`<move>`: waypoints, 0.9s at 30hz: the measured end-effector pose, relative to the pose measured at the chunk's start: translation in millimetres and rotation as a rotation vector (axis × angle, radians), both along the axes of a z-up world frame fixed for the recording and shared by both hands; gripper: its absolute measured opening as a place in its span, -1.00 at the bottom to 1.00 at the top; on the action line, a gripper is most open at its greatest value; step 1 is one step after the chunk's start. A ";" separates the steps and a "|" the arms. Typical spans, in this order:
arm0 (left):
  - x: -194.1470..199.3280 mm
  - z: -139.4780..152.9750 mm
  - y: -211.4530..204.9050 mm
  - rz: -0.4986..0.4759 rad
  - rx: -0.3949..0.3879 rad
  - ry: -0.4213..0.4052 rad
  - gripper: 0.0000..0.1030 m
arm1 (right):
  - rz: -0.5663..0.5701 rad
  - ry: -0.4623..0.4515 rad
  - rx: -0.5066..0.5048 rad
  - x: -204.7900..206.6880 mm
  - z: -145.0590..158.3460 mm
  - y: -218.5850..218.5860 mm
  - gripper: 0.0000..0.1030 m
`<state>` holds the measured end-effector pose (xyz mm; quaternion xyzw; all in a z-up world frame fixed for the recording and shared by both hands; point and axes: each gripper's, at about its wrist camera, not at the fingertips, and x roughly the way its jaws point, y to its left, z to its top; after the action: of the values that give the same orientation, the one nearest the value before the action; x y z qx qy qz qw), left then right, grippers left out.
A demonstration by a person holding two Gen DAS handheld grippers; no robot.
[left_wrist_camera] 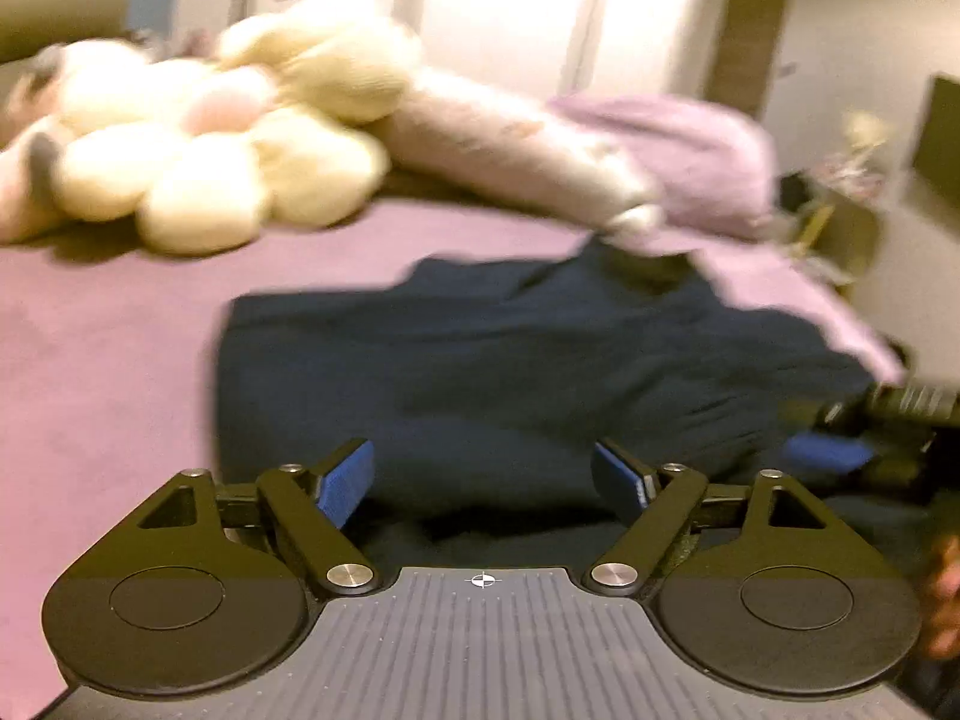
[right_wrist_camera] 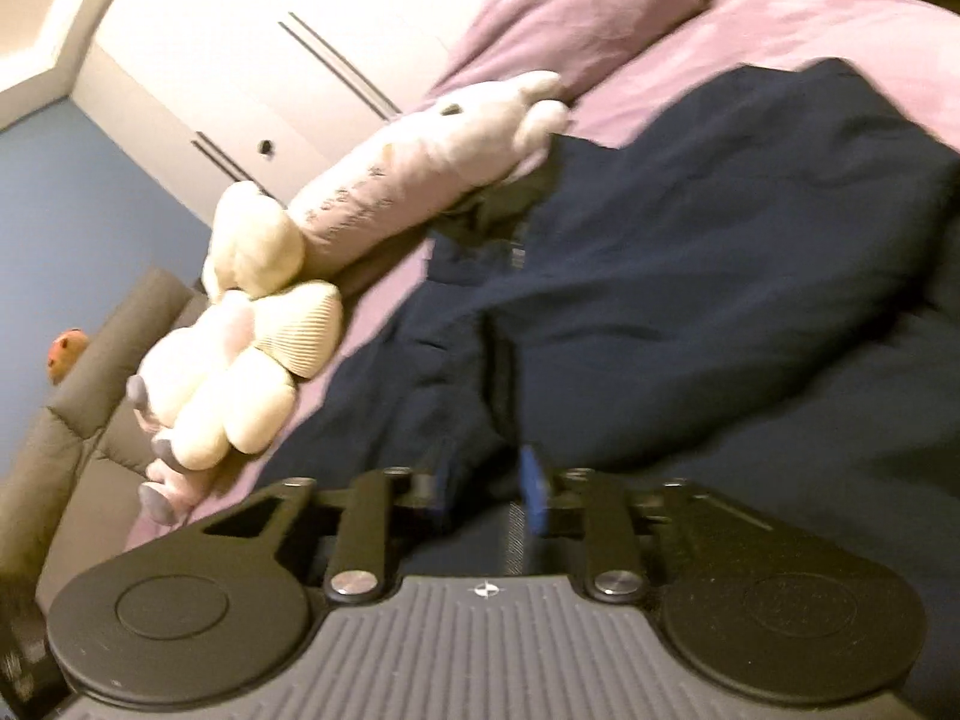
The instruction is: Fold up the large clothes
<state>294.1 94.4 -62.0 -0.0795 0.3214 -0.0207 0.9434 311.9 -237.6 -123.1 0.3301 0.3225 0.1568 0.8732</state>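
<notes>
A large dark navy garment [left_wrist_camera: 510, 360] lies rumpled on the purple bed sheet [left_wrist_camera: 90, 360]. In the left wrist view my left gripper [left_wrist_camera: 483, 483] hovers over its near edge, jaws wide open and nothing between the blue pads. A blue pad [left_wrist_camera: 828, 456] of my right gripper shows at the right edge, low over the same cloth. In the right wrist view the garment [right_wrist_camera: 720, 270] fills the right side, collar toward the plush toys. My right gripper [right_wrist_camera: 487, 483] stands partly open, and a fold of navy cloth lies loose between its pads.
A cream flower-shaped plush [left_wrist_camera: 240, 138] and a long pink plush [left_wrist_camera: 510, 144] lie at the head of the bed, next to a purple pillow [left_wrist_camera: 690, 162]. White wardrobe doors [right_wrist_camera: 270, 60] stand behind. A person's hand [left_wrist_camera: 945, 594] shows at the right edge.
</notes>
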 end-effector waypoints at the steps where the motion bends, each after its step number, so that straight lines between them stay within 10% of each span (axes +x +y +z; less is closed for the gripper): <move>1: 0.4 -5.4 9.6 0.029 -0.009 0.028 0.43 | 0.004 0.031 0.009 13.6 -3.5 5.0 -0.30; 10: 16.7 -38.0 42.3 0.113 -0.113 0.150 0.08 | 0.065 0.087 -0.086 54.2 -12.7 42.7 -0.48; 12: 21.9 -41.4 45.2 0.134 -0.119 0.171 0.08 | 0.064 0.050 -0.134 50.2 -3.2 45.5 -0.87; 21: 27.4 -38.6 30.9 0.114 -0.085 0.145 -0.02 | -0.143 -0.247 -0.306 -5.1 74.0 -15.5 -0.90; 27: 34.9 -42.7 11.6 0.086 -0.087 0.162 -0.12 | -0.244 -0.043 -0.277 -1.6 33.4 -71.6 -0.78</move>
<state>329.0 106.0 -104.7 -0.1358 0.3919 0.0125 0.9098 310.3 -309.2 -89.8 0.2399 0.2800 0.0110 0.9295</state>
